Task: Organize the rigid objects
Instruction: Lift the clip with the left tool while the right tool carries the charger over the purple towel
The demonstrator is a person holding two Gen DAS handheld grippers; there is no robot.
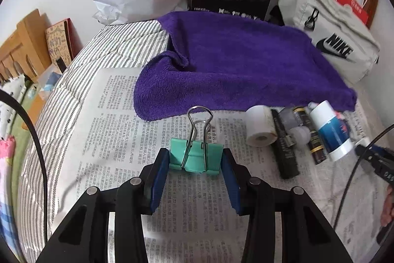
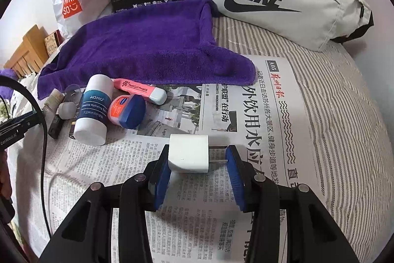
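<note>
Left wrist view: my left jaws (image 1: 195, 162) clamp the green binder clip (image 1: 194, 157); my right jaws (image 2: 197, 164) pinch the white charger (image 2: 188, 153), both held for sorting.

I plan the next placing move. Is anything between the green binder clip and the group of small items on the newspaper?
Nothing visible: bare newspaper lies between the green binder clip in the left hand-held gripper and the nearest item, the paper roll.
</note>
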